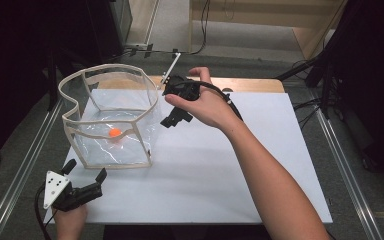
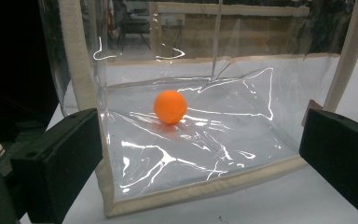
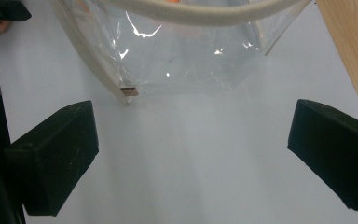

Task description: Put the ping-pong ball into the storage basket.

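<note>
High view looks down on a white table top (image 1: 220, 170). A see-through plastic bag (image 1: 111, 117) with cream cloth edges stands open on the far left part of it. A small orange ball (image 1: 115, 133) lies on the bottom of the bag.

The left gripper (image 1: 86, 174) is at the near left corner of the table, just in front of the bag but not touching it. A hand (image 1: 71, 220) holds it from below, and a grey three-cornered plate (image 1: 54, 188) sits on top. Its two jaws are spread apart with nothing between them.

The right gripper (image 1: 176, 116) is up in the air by the right side of the bag, held by the right hand (image 1: 207, 106). From up here you cannot tell if its jaws are apart, because the hand covers much of it. A thin white stick (image 1: 172, 66) pokes out past it on the far side.

Left gripper view shows the ball (image 2: 170, 106) big and clear through the shiny bag wall (image 2: 205, 135), with bright lines of light on the crinkled plastic. The black jaws stand wide on both sides.

Right gripper view looks down at the bag's cream rim (image 3: 191, 14) and its clear side, with plain white table below. Both its jaws are wide apart and hold nothing. A strip of light wood (image 3: 349, 51) shows at the right edge, and a tiny bit of orange peeks over the rim.
</note>
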Tool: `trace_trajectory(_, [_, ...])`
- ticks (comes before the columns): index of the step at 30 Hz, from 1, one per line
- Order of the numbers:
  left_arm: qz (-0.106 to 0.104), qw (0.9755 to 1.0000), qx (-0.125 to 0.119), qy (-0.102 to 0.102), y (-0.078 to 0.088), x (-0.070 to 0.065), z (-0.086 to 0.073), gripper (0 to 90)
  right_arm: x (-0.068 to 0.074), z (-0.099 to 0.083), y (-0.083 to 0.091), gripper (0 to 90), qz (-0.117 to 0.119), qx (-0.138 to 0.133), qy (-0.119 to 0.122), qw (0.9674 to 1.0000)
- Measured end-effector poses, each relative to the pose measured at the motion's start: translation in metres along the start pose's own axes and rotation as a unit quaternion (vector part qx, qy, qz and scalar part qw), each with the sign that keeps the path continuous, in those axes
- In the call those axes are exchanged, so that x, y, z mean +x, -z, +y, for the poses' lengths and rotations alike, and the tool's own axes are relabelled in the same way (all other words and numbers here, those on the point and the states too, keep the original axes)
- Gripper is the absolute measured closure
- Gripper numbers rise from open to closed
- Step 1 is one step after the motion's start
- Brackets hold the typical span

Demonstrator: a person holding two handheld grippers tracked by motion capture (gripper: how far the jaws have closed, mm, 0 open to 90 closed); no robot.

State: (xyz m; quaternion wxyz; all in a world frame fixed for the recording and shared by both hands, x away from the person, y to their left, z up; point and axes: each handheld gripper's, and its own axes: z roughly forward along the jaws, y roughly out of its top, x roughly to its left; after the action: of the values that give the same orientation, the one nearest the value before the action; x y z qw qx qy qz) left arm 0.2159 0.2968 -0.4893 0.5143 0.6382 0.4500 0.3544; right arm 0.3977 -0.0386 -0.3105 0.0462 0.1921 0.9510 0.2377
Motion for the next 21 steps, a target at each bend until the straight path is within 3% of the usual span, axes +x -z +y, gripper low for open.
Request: trace_trajectory(21, [0.001,1.0000,0.001,-0.001,0.000,0.000,0.000,0.0,0.001,-0.033,-0.006,0.0,-0.010,-0.010,-0.020,0.9997])
